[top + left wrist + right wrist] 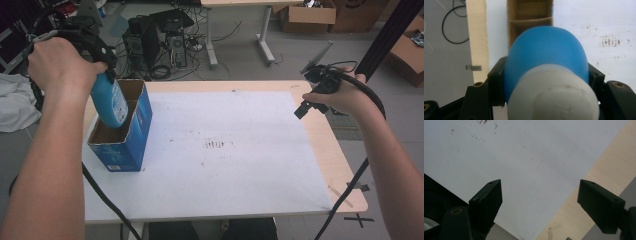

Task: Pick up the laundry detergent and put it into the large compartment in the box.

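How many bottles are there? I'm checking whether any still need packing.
1. The blue bottle is clamped in the left hand-held gripper, its base lowered into the open blue box. More could be hidden inside the box.

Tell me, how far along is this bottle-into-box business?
Done: the left gripper has the blue bottle clamped and lifted over the open blue carton. In hand: its lower end is tipped into the near compartment. Left: lowering it fully and letting go. The right gripper is open, off to the side.
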Tool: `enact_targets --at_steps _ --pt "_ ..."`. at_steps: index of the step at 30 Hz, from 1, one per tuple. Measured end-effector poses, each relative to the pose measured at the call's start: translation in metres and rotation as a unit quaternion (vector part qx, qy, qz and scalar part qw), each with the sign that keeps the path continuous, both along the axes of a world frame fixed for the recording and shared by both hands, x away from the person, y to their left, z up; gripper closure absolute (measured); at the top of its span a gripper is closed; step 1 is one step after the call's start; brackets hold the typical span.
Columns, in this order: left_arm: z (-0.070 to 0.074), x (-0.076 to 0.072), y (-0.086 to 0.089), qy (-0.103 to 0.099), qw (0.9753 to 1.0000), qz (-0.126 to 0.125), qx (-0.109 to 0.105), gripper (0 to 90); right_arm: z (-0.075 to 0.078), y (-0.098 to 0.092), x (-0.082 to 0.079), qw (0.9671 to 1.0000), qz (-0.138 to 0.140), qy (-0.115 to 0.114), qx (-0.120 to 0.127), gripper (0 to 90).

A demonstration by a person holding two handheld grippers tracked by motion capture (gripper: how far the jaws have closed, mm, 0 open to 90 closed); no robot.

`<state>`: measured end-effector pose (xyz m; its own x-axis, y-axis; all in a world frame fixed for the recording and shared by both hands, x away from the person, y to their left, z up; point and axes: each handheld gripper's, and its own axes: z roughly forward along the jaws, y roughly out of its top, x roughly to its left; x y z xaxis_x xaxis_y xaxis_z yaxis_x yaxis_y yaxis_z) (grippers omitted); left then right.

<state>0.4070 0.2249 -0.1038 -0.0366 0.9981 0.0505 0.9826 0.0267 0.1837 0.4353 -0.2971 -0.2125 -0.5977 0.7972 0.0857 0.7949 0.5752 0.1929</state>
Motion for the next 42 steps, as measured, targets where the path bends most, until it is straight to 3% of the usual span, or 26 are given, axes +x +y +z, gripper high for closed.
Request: enact_targets --at_steps 5,12,25,42 --pt "-0.006 0.001 0.006 0.003 1.0 0.007 0.001 38.0 -0.001 0.0 0.0 1.0 -0.001 0.0 0.0 20.2" --pt "-0.025 0.004 0.011 0.012 0.9998 0.013 -0.003 38.0 -0.003 -0.001 0.0 1.0 -0.002 0.002 -0.001 20.3" --pt "-0.077 0.013 0.015 0.043 0.999 0.011 -0.002 38.0 -0.008 -0.001 0.001 1.0 -0.001 0.005 -0.004 20.3" --pt "-0.138 0.022 0.018 0.069 0.9975 0.009 -0.006 38.0 -0.015 0.002 0.003 0.9999 0.0 0.013 -0.008 20.4"
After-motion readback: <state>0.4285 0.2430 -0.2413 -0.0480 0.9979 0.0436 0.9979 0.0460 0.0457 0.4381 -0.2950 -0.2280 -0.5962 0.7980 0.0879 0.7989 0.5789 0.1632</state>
